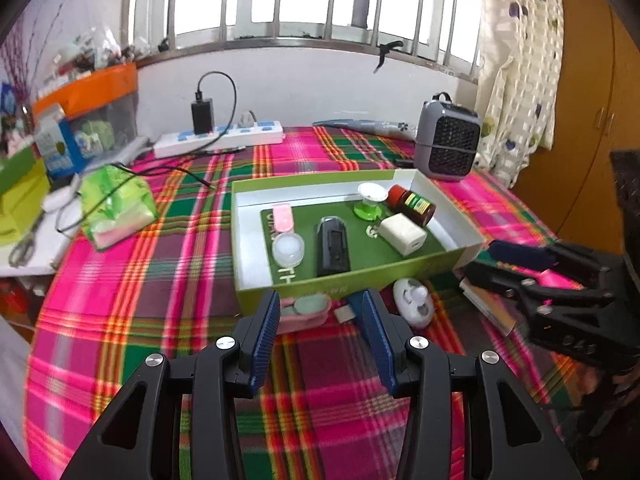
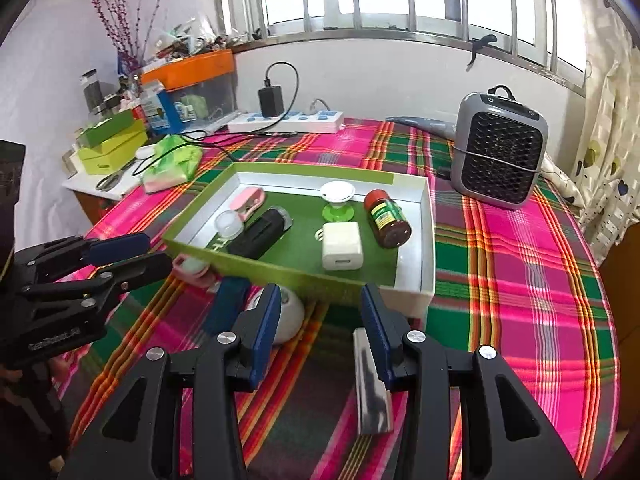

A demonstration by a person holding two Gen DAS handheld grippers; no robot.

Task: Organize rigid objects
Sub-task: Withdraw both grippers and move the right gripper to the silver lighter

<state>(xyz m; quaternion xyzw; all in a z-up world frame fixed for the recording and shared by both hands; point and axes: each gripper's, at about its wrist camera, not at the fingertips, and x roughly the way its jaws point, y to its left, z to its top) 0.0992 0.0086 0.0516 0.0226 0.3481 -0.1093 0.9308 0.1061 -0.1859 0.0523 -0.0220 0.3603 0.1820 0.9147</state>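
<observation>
Both pairs of fingers are spread with nothing between them: the left gripper (image 1: 320, 304) hovers over the pink case (image 1: 306, 309) by the tray's (image 1: 448, 268) near wall, and the right gripper (image 2: 320, 300) hangs over the plaid cloth (image 2: 520, 280) beside a silvery flat bar (image 2: 372, 384). Also outside the tray are a blue block (image 2: 226, 308) and a white round gadget (image 2: 286, 318), crowded together, so a descending finger could probably nudge a neighbour or catch the tray wall. Inside already lie the brown jar (image 2: 387, 218), white charger (image 2: 342, 246) and black device (image 2: 262, 232). The two grippers work close together and could collide.
</observation>
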